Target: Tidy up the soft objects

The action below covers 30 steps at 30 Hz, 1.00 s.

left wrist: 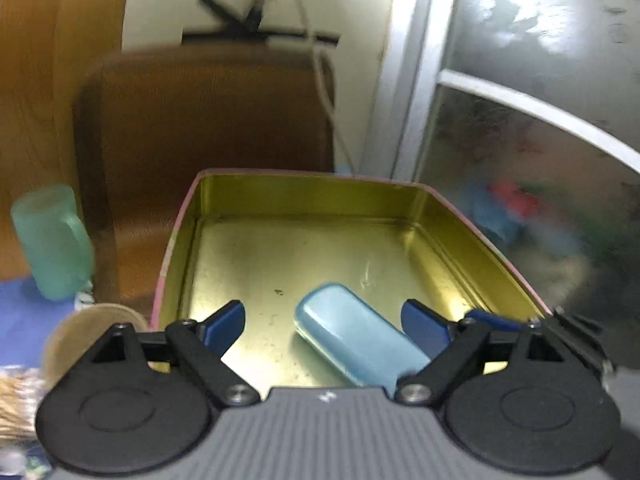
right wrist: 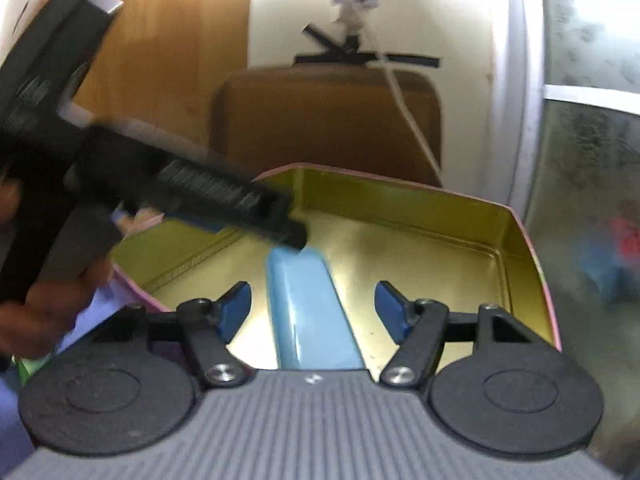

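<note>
Left gripper (left wrist: 323, 322) hangs over the near edge of the open tin (left wrist: 304, 188), fingers (left wrist: 224, 326) spread wide, nothing between the pads. Blue soft object (left wrist: 356, 344) lies flat on the tin's gold floor, angled, nearer the right finger but not touching either as far as the left wrist view shows.

Right gripper (right wrist: 314, 308) also over the tin (right wrist: 400, 196), fingers (right wrist: 236, 308) spread, straddling the same blue object (right wrist: 308, 312) with gaps on both sides. In that view the left gripper (right wrist: 292, 236) reaches in from the left, held by a hand (right wrist: 48, 304); its tip sits at the object's far end, contact unclear due to motion blur.

Outside the tin: green cup (left wrist: 52, 240) on the blue-covered counter (left wrist: 24, 320), brown chair (left wrist: 216, 120) behind.
</note>
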Available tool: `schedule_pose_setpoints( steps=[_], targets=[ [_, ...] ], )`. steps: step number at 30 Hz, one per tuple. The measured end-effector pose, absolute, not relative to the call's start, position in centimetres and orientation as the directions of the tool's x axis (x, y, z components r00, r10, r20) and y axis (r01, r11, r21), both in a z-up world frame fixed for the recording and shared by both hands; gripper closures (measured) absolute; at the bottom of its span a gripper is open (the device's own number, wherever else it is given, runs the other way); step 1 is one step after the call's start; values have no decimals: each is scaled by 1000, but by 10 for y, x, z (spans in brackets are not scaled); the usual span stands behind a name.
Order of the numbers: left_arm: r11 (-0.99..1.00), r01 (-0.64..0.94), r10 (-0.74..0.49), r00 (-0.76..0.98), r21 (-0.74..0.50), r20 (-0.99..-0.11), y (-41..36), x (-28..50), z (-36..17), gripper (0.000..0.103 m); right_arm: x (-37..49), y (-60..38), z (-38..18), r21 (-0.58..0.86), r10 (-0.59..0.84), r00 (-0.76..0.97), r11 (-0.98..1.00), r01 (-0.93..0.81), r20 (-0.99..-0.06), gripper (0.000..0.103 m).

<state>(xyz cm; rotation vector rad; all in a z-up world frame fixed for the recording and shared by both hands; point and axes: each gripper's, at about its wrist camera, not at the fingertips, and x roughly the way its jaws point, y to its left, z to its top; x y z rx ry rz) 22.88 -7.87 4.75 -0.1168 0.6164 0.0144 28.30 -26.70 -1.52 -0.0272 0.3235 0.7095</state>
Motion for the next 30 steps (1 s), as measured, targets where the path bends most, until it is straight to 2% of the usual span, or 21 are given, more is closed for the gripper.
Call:
schedule_pose_setpoints(
  steps=[2,3,7,11,14,18,26,27,29,30],
  targets=[
    [991,-25,-49,840,-130,-540,-69,199,57,14,272,-273,-11,119,649,717,757,-642,-255,34],
    [992,-54,-20,829,-116,-559,-74,189,55,14,262,-277,-10,128,657,717,752,-647,-235,34],
    [985,-116,35,854,-125,-519,-42,112,61,10,224,-266,-5,152,731,653,681,-716,-199,45],
    [951,-278,160,818,-136,-552,10,38,51,10,191,-219,-6,179,836,487,535,-826,-253,47],
    [886,-447,308,769,-126,-559,48,-19,43,10,167,-169,-9,210,885,344,418,-884,-312,47],
    [794,-582,426,740,-177,-520,102,-77,38,11,130,-105,-15,306,915,147,272,-913,-375,47],
    [762,-574,388,775,-300,-499,165,-86,24,10,130,-13,-27,529,888,-28,248,-812,-459,48],
    [764,-566,375,780,-310,-502,170,-82,21,10,132,-7,-29,552,888,-44,245,-797,-458,50],
    [773,-547,341,786,-322,-515,175,-72,15,10,136,2,-34,590,884,-74,243,-770,-461,74],
    [776,-535,322,792,-334,-519,179,-69,12,10,133,-4,-35,610,885,-87,240,-756,-457,76]
  ],
)
